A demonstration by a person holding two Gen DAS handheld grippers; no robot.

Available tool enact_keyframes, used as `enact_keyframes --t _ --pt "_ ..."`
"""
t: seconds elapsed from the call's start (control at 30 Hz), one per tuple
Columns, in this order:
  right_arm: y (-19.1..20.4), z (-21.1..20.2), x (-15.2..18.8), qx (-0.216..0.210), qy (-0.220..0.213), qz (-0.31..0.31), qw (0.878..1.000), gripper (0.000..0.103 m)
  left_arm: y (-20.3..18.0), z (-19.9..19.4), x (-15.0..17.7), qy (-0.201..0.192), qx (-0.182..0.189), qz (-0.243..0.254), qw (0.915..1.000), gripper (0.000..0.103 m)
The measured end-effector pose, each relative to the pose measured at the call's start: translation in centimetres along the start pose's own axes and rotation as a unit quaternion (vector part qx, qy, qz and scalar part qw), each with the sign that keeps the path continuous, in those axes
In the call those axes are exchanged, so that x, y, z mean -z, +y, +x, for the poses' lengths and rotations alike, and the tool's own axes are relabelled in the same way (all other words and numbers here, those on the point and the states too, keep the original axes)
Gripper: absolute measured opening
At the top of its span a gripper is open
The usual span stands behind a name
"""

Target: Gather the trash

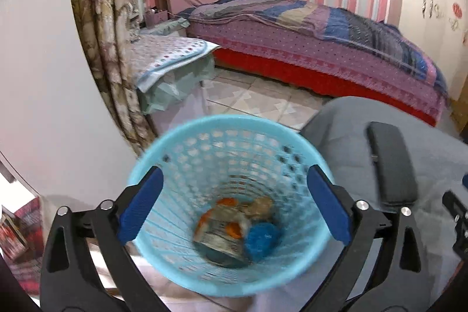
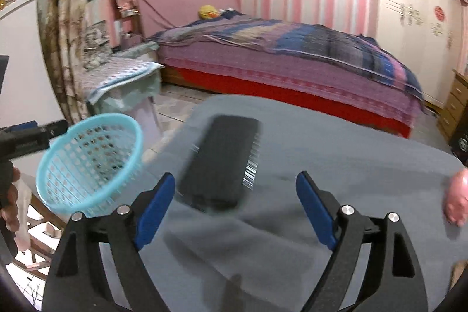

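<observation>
A light-blue mesh basket point(image 1: 234, 154) sits between the fingers of my left gripper point(image 1: 234, 206). It holds an orange-and-printed wrapper point(image 1: 222, 233), a crumpled brown wad point(image 1: 261, 206) and a blue wad point(image 1: 261, 239). The blue pads flank its rim, spread wide, and the basket is blurred while the fingers are sharp. In the right wrist view the basket point(image 2: 87, 163) stands left of the grey table point(image 2: 321, 165). My right gripper point(image 2: 237, 206) is open over the grey cloth with nothing between its fingers. A flat black item with a barcode point(image 2: 219, 163) lies just ahead of it.
A pink object point(image 2: 456, 198) sits at the table's right edge. A bed with a purple cover point(image 2: 292, 63) lies beyond the table. A cloth-covered stand point(image 1: 175, 60) and curtains point(image 1: 99, 19) are to the left, with a white wall point(image 1: 44, 78) close beside the basket.
</observation>
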State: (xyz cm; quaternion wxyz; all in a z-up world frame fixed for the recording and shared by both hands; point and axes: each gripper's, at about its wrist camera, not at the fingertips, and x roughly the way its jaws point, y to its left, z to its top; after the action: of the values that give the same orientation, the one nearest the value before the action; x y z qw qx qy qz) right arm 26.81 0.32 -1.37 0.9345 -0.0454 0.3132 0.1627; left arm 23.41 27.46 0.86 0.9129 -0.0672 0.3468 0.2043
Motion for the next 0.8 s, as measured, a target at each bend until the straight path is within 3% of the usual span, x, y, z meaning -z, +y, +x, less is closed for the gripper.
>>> enact_keyframes --t 0.1,0.27,0.43,0.5,0.57,0.8 --pt "-2.6 -1.7 1.6 0.019 0.009 0.014 1.000 0.083 -2.9 -1.5 1.2 0.000 0.013 0.015 0.9998 0.096" --pt "-5.6 -5.4 4.2 0.060 0.021 0.010 0.998 0.083 -8.5 -6.0 3.3 -0.040 0.025 0.069 0.9965 0.098" --pt "-7.6 -9.5 6.2 0.089 0.017 0.011 0.996 0.083 -12.0 -10.1 7.7 -0.033 0.072 0.080 0.9936 0.098" --pt "-8.1 -11.4 7.0 0.102 0.010 0.009 0.995 0.086 -12.9 -11.2 9.2 -0.030 0.087 0.089 0.9918 0.098" --pt "-8.6 -13.8 8.1 0.107 -0.010 0.013 0.994 0.097 -13.6 -12.9 10.9 -0.037 0.088 0.105 0.9899 0.098" --pt "-8.6 -18.4 11.3 0.117 -0.036 0.011 0.992 0.098 -13.6 -15.8 14.6 -0.034 0.093 0.120 0.9878 0.098"
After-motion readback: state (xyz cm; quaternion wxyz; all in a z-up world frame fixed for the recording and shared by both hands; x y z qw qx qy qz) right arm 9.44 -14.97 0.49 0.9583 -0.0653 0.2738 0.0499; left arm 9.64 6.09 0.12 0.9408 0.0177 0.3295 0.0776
